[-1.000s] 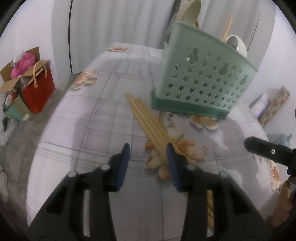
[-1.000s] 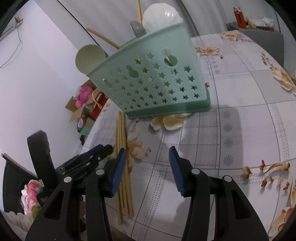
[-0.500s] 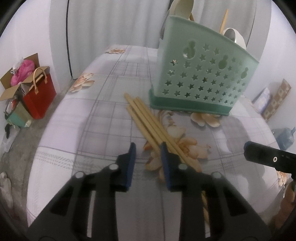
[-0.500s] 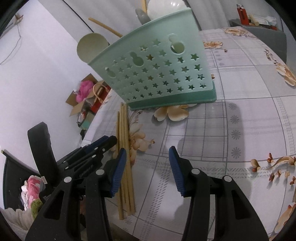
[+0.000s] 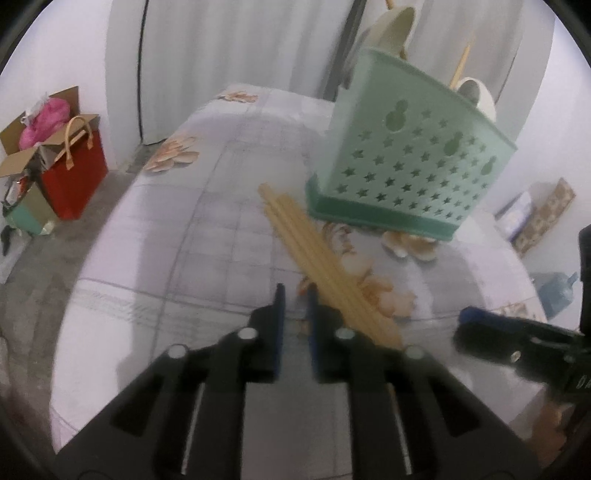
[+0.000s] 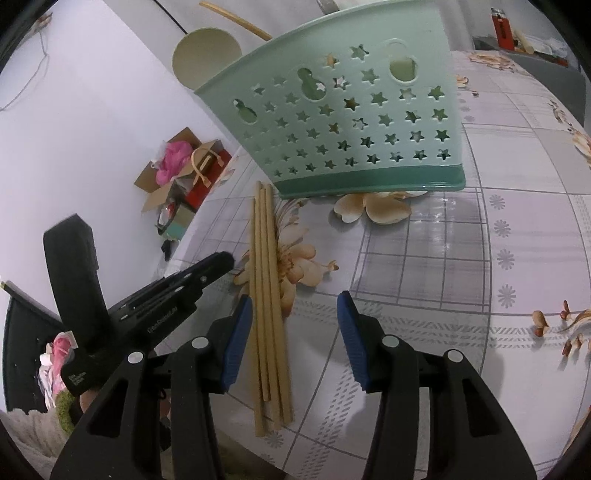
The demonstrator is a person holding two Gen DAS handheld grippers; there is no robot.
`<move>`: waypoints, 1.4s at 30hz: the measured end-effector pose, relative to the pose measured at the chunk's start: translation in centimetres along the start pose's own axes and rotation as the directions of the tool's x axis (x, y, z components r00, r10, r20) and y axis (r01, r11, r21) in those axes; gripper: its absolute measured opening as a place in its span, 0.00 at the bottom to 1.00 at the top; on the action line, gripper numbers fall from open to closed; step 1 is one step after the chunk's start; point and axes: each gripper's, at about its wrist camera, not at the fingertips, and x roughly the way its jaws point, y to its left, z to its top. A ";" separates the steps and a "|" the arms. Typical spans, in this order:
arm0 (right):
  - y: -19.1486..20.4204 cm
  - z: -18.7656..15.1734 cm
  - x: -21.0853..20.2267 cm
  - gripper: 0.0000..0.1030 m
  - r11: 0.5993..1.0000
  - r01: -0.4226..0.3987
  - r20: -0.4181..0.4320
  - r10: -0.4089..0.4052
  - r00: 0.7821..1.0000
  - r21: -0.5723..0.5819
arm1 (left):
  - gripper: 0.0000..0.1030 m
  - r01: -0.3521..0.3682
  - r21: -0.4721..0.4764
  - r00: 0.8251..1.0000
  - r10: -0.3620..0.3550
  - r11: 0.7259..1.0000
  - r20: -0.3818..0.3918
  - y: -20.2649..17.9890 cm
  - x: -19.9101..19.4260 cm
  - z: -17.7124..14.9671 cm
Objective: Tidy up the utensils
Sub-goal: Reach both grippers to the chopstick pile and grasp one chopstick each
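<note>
Several bamboo chopsticks (image 5: 314, 254) (image 6: 266, 280) lie in a bundle on the flowered tablecloth, in front of a mint-green star-cut utensil caddy (image 5: 406, 166) (image 6: 351, 122) that holds spoons and sticks. My left gripper (image 5: 294, 291) hovers just left of the bundle's near end. Its jaws are closing to a narrow gap and nothing is between them. My right gripper (image 6: 293, 302) is open above the bundle, which runs under the gap close to its left finger. The left gripper's tip (image 6: 218, 262) shows beside it.
The table (image 5: 184, 240) drops off at the left to a floor with a red bag (image 5: 74, 173) and a cardboard box (image 6: 166, 181). A blue water jug (image 5: 554, 295) stands on the floor at the right. A grey shelf with a red lighter (image 6: 502, 27) is at the far right.
The left jaws have narrowed from wide apart to a small gap. The right gripper has moved nearer the caddy and over the chopsticks, still equally open.
</note>
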 end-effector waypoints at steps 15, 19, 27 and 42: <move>-0.3 -0.1 -0.2 0.46 1.000 0.020 -0.006 -0.020 1.000 0.011 | 0.19 0.035 -0.004 0.999 -0.035 0.999 -0.003 -1.0 1.0 -0.4; -0.1 -0.1 0.1 0.46 1.000 0.017 -0.012 -0.017 1.000 0.008 | 0.19 0.018 0.027 1.000 -0.018 0.999 0.003 -1.3 1.0 -0.4; 0.0 -0.1 0.2 0.46 1.000 0.024 -0.009 -0.024 1.000 0.009 | 0.18 -0.021 0.070 1.000 0.020 0.997 0.017 -1.9 1.2 -0.4; 2.1 1.9 2.5 0.35 0.991 0.049 -0.020 -0.052 0.998 -0.127 | 0.06 -0.070 0.053 0.997 0.070 0.996 0.017 0.5 -0.4 -1.2</move>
